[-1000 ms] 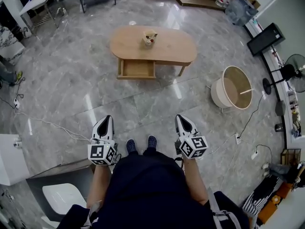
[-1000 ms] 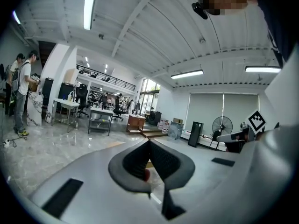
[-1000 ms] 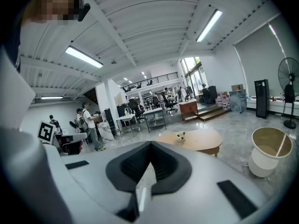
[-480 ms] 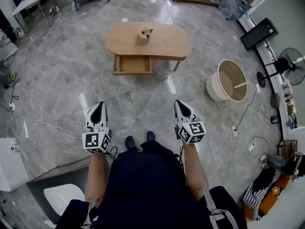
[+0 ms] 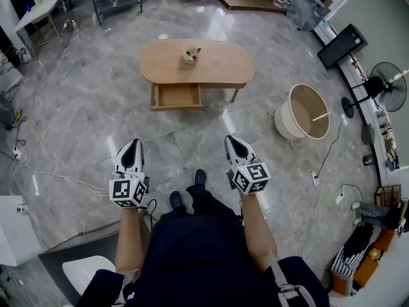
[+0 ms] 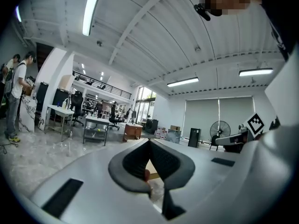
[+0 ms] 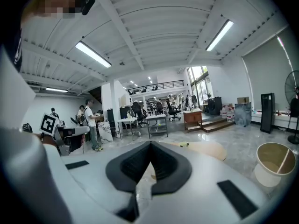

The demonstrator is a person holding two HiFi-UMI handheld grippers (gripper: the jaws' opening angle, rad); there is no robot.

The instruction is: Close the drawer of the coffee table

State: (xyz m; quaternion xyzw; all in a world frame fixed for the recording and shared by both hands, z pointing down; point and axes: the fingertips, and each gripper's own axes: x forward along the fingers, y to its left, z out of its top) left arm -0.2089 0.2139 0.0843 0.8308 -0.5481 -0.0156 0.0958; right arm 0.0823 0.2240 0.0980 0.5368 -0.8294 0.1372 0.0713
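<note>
The drawer (image 5: 177, 96) sticks out open under the wooden desk (image 5: 223, 66), top middle of the frame. Lower down, the left gripper (image 5: 132, 147) and right gripper (image 5: 233, 143) seem to have their fingers pressed together, holding nothing.

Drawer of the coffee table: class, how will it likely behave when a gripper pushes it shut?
The drawer looks like a rigid wooden box, so it should probably slide in without flexing. It looks wide, so an off-centre push might skew it. The floor looks glossy, so the table may shift slightly.
</note>
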